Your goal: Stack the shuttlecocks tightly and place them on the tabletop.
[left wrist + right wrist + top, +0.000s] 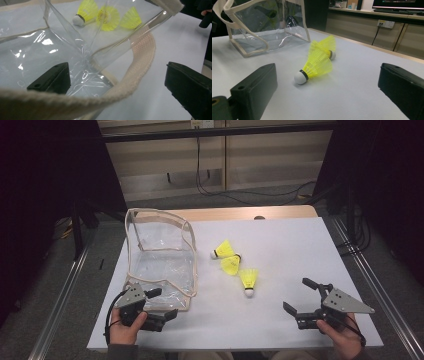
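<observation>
Shuttlecocks (pixel 235 262) (no readable print) sit mid-frame on the tabletop (pixel 300 245); left gripper (pixel 165 304) gapes at bag (pixel 160 255), right gripper (pixel 300 295) wide, empty.

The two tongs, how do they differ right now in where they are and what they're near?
The left tongs sit at the clear bag's near edge, with its woven strap running between the jaws, while the right tongs hover over bare table. The left tongs face the bag; the right tongs point toward the nearest yellow shuttlecock. Both are open and gripping nothing.
</observation>
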A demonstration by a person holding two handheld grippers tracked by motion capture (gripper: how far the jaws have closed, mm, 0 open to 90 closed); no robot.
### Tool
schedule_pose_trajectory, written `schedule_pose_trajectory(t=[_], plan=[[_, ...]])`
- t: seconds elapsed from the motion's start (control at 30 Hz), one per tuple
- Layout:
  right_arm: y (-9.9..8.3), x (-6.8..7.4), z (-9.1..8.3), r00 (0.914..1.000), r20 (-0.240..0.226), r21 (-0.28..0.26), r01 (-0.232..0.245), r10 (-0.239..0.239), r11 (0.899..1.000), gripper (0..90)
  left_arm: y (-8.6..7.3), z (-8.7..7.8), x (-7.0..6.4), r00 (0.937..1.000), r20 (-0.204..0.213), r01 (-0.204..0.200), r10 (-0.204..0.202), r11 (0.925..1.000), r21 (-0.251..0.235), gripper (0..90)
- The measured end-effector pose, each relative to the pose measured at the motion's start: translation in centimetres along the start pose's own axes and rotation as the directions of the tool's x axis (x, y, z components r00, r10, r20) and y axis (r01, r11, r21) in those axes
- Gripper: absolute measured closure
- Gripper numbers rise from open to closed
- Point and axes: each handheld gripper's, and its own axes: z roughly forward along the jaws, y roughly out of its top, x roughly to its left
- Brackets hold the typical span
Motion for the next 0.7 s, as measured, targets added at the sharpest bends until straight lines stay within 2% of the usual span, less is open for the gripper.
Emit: schedule_pose_trajectory(t=[0.7], plan=[[0.41, -0.79, 0.95, 1.0, 0.007, 0.011, -0.007, 0.007, 1.0, 1.6, 0.09, 0.4, 0.27, 0.9999, -0.012, -0.005, 0.005, 1.0, 0.007, 6.2]])
